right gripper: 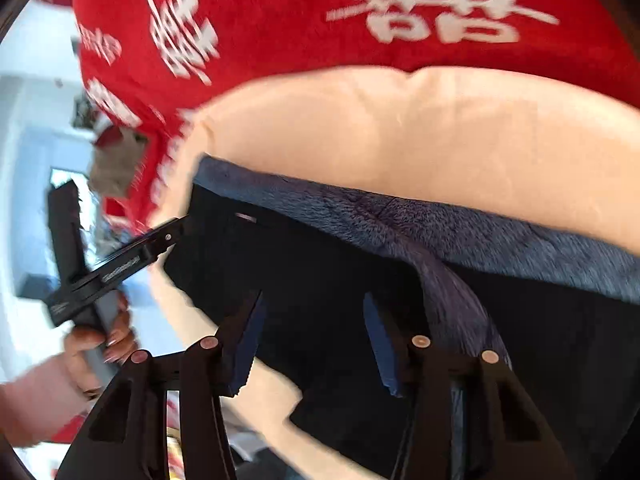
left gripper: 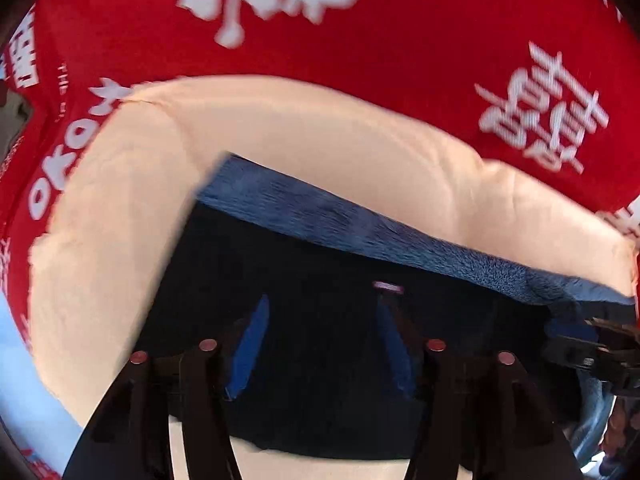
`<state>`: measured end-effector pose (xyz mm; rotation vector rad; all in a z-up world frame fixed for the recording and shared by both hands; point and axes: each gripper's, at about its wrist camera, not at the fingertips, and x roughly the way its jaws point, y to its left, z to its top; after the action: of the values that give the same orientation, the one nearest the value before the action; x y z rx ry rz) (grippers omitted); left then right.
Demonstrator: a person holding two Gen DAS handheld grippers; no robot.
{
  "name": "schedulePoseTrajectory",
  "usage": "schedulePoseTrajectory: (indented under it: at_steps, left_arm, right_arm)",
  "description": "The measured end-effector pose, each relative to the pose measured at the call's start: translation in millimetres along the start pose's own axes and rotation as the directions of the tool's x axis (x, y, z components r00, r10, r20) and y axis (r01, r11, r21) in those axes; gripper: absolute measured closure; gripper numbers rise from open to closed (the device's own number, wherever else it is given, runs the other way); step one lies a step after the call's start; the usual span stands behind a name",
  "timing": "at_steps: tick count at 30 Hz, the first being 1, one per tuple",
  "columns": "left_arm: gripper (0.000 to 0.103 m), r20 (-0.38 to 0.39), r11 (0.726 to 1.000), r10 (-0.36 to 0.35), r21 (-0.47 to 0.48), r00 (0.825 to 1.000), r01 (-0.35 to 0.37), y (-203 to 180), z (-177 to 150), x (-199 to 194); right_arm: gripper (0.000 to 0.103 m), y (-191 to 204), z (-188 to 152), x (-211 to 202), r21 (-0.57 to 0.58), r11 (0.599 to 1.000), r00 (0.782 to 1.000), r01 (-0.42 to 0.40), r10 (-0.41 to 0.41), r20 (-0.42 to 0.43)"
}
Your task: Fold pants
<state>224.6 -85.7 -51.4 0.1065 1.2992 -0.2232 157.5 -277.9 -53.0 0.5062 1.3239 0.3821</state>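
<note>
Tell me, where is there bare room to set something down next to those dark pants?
A free band of the cream padded surface curves between the fuzzy blue edge of the dark navy pants and the red cloth with white lettering. Another cream patch lies left of the pants. Over the pants it is crowded: both grippers hover there, jaws open.

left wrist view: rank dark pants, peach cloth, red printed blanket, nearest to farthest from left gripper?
From the left gripper, jaws open with nothing pinched:
1. Dark pants: directly under and ahead of the fingertips, fuzzy blue lining along the far edge.
2. Peach cloth: beneath the pants, showing beyond and to the left.
3. Red printed blanket: farthest, across the top.
</note>
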Motion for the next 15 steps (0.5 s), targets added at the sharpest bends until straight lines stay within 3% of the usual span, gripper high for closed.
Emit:
schedulePoseTrajectory:
  at_steps: [2, 5, 8, 11, 15]
  left_arm:
    - [0.045, -0.02, 0.999, 0.028, 0.018, 0.999, -0.027, -15, 0, 22]
    - [0.042, 0.011, 0.995, 0.087, 0.057, 0.996, -0.088, -30, 0, 28]
    - [0.042, -0.008, 0.991, 0.088, 0.102, 0.996, -0.086, -38, -3, 19]
    - [0.042, -0.01, 0.981, 0.078, 0.181, 0.997, -0.075, -51, -15, -1]
    - [0.042, -0.036, 0.952, 0.022, 0.307, 0.999, -0.01, -83, -43, -23]
  right_arm:
    - [0.049, -8, 11, 15, -0.03, 0.994, 0.994, 0.106, -0.106, 0.003]
    - [0.051, -21, 18, -1, 0.063, 0.998, 0.999, 0.013, -0.017, 0.052]
    - [0.049, -25, 7, -33, 0.082, 0.997, 0.991, 0.005, -0.015, 0.132]
    - [0.041, -37, -21, -68, 0.126, 0.992, 0.982, 0.022, -0.045, 0.186]
    - [0.041, -58, -81, -106, 0.26, 0.965, 0.97, 0.04, -0.1, 0.223]
